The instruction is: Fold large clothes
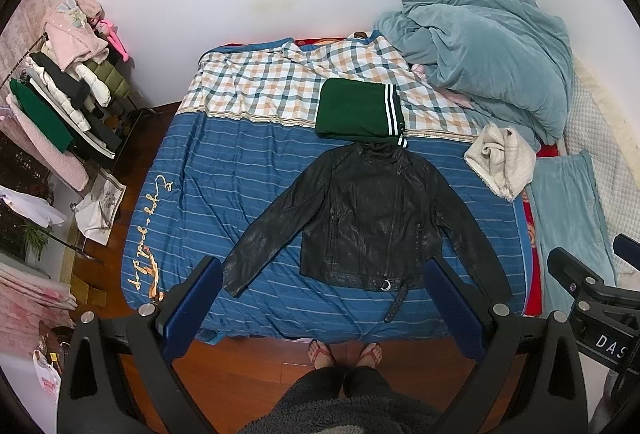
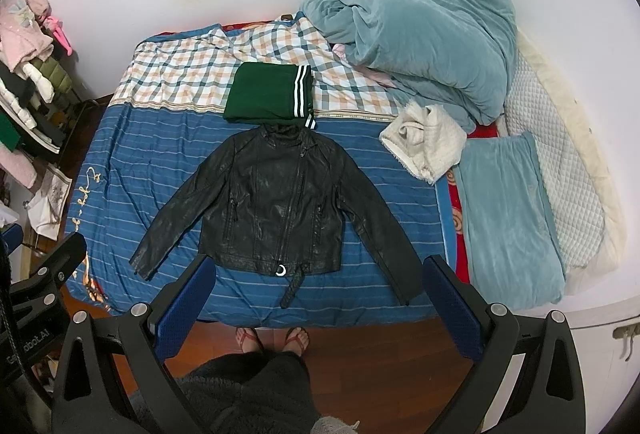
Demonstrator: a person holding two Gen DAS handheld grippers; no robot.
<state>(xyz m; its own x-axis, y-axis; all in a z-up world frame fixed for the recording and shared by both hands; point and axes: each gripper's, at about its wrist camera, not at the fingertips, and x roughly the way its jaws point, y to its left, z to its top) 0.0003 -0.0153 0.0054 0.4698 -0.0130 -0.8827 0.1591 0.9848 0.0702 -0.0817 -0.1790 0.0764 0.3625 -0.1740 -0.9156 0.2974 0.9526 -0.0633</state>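
While the person stands at the foot of the bed [image 1: 224, 162] in flip-flops, both grippers hang up in the air above the floor, pointing down at it and touching nothing. Left gripper [image 1: 324, 298] has its blue pads spread wide, empty. Right gripper [image 2: 316, 296], same deal: wide apart, nothing in it. Jacket [image 2: 276, 202] lies flat on the blue striped sheet, front up, sleeves angled out, collar touching a folded green garment [image 2: 264, 94] behind it.
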